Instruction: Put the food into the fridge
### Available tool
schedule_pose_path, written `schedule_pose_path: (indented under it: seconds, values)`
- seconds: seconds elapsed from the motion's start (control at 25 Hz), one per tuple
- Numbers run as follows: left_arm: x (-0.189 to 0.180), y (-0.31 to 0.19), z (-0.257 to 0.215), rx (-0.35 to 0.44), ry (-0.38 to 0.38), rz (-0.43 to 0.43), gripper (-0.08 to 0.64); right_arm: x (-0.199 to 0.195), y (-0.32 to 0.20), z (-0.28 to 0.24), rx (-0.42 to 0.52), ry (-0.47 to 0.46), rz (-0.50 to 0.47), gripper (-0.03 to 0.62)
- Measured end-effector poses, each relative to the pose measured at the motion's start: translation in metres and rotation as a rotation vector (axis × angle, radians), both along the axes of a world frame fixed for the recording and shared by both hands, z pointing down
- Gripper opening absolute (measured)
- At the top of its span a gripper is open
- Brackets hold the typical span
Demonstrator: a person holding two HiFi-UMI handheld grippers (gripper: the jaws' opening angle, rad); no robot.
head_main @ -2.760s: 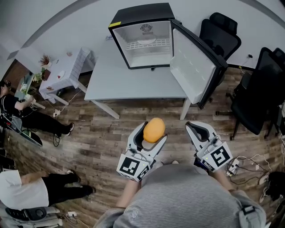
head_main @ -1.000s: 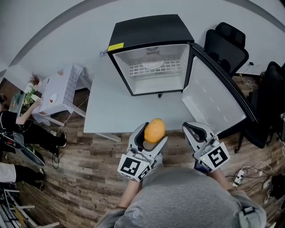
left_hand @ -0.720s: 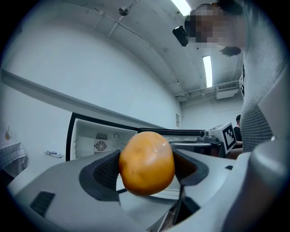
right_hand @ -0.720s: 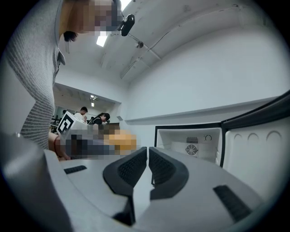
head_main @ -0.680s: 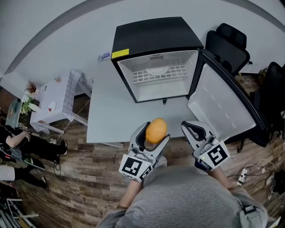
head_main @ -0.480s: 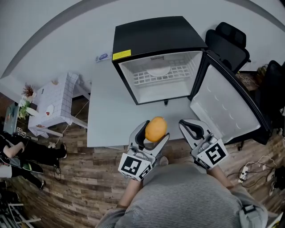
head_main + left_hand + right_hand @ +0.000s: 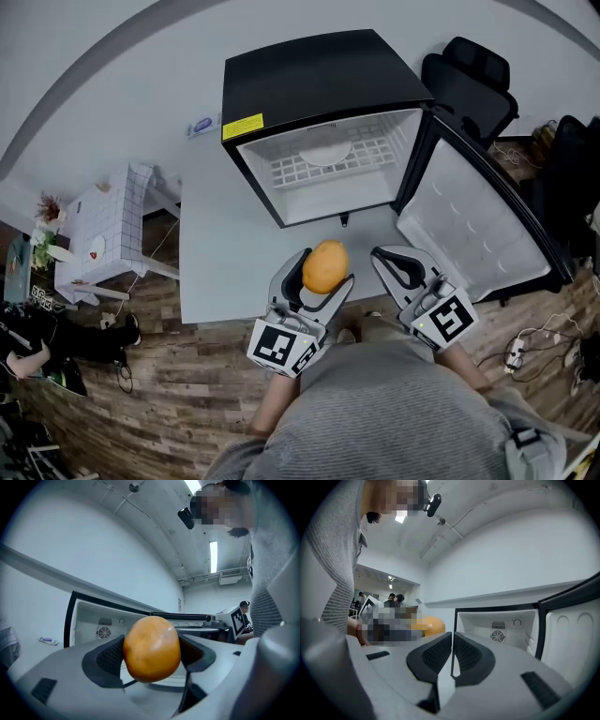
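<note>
An orange round fruit [image 7: 324, 266] sits between the jaws of my left gripper [image 7: 315, 277], which is shut on it; in the left gripper view the fruit [image 7: 151, 648] fills the gap between the pads. My right gripper [image 7: 401, 266] is beside it, shut with nothing in it, its pads almost touching [image 7: 452, 656]. Both hover over the near edge of the white table [image 7: 225, 262]. The black mini fridge [image 7: 319, 122] stands on the table ahead, its door [image 7: 478, 225] swung open to the right. Inside I see a white wire shelf [image 7: 323, 161] and nothing on it.
Black office chairs [image 7: 464, 80] stand behind and to the right of the fridge door. A small white side table [image 7: 98, 234] is at the left on the wooden floor. A small label-like object [image 7: 202, 125] lies on the table left of the fridge. A person's legs [image 7: 37, 342] show at far left.
The person has walked up to the table: the fridge and table have come closer and now lie right in front of the grippers. The left gripper still holds the fruit; the right stays shut.
</note>
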State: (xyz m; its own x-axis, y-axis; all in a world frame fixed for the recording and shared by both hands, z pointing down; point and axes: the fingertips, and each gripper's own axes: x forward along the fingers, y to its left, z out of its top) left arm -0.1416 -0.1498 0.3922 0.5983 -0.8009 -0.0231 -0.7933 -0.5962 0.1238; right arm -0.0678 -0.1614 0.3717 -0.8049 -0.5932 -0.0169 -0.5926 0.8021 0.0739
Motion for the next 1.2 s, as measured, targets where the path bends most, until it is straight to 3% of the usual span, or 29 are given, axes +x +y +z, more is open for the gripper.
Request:
schedule_pose_path:
  seconds: [0.52, 1.2]
  values:
    - [0.008, -0.039, -0.005, 0.007, -0.030, -0.036, 0.360, 0.008, -0.036, -0.004, 0.011, -0.007, -0.037, 0.014]
    - [-0.011, -0.121, 0.016, 0.026, -0.156, -0.081, 0.360, -0.001, -0.090, 0.022, 0.032, 0.016, -0.028, 0.014]
